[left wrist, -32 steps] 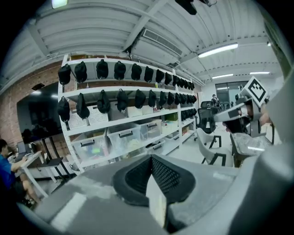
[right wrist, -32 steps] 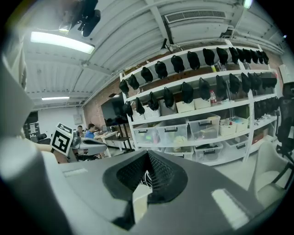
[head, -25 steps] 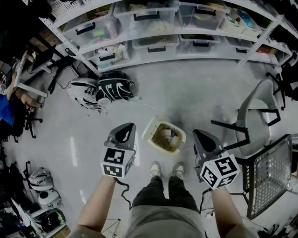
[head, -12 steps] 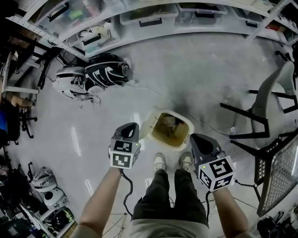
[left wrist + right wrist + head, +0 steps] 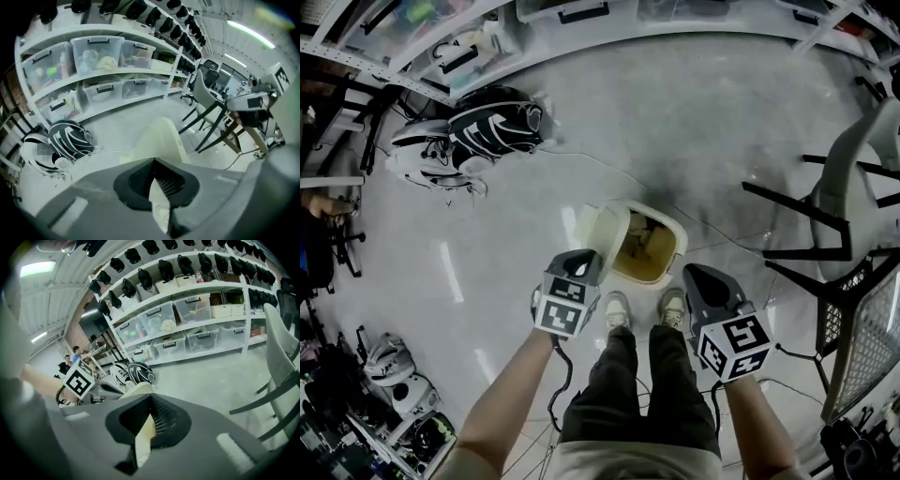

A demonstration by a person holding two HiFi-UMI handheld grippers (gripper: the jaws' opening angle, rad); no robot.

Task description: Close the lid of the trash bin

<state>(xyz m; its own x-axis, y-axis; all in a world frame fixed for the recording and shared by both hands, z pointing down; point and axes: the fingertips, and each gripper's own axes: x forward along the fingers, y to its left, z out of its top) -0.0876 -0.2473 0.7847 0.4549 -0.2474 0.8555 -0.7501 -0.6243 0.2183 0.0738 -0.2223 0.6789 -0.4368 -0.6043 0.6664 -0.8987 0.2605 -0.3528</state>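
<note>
The trash bin [image 5: 664,246] sits on the floor just ahead of the person's shoes, its mouth open and some rubbish visible inside. Its cream lid [image 5: 602,234] stands raised along the bin's left rim, long edge running away from the person, so closing it looks to mean swinging it rightward and down over the opening. The left gripper [image 5: 584,259] is much the nearer one: its tip is right at the lid's near outer face, and in its own view the lid rises directly beyond the jaws, whether touching I cannot tell. The right gripper [image 5: 701,277] hangs off the bin's right side, clear of the lid. Both pairs of jaws are drawn together with only a thin slit between them and nothing clamped — a push from the left seems the likely move
</note>
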